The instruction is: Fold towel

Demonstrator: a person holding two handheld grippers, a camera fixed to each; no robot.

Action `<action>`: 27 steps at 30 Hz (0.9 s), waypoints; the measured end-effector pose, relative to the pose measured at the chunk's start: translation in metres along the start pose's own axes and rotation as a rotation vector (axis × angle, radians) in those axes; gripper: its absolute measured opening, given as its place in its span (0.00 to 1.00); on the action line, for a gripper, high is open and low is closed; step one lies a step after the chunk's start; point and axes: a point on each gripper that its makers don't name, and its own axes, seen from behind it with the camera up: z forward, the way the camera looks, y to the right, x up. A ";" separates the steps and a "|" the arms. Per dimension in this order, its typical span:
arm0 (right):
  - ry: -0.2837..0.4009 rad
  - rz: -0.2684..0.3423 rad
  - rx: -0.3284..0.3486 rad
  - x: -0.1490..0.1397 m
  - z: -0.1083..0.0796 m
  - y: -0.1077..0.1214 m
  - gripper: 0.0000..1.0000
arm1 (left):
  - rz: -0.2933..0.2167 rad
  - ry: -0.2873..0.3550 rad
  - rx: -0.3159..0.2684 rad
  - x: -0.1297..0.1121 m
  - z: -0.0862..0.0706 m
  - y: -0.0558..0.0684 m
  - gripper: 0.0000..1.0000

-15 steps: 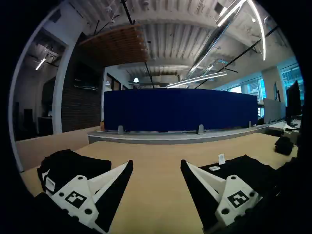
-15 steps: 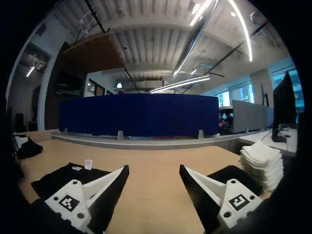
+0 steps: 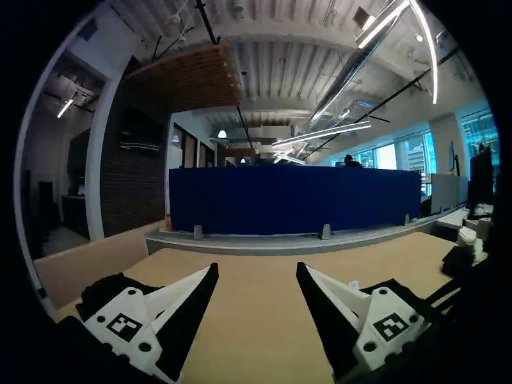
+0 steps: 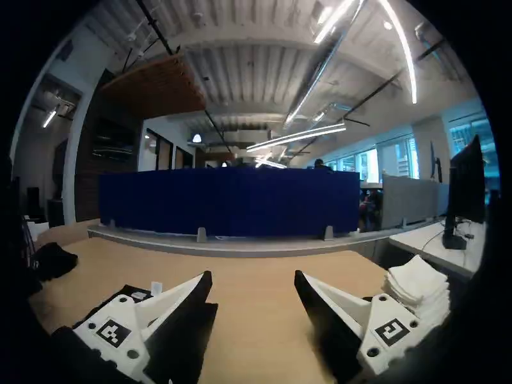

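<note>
Both lifted since last frame: left gripper (image 3: 256,266) and right gripper (image 4: 253,274) gape wide, empty. Black towel (image 4: 131,296) lies on the table (image 4: 256,333) between them, lower in view. You likely must descend again to grasp.

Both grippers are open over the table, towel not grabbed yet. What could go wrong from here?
1. Black towel lies mostly behind the fingers of the right gripper; a grab may miss its edge.
2. White towel stack sits close on that gripper's right; a wide swing may topple it.
3. Left gripper has black cloth on both sides; it may take the wrong piece.
</note>
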 end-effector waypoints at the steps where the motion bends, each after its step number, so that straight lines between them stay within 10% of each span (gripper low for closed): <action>1: 0.000 0.000 0.001 0.009 0.000 -0.001 1.00 | -0.002 0.002 0.000 0.012 -0.001 -0.001 0.90; 15: -0.010 -0.014 -0.009 0.098 0.002 -0.002 1.00 | 0.029 -0.031 -0.029 0.109 0.005 -0.006 0.90; 27: -0.210 -0.138 0.190 0.077 -0.013 -0.034 1.00 | 0.089 -0.203 -0.285 0.094 -0.003 0.047 0.90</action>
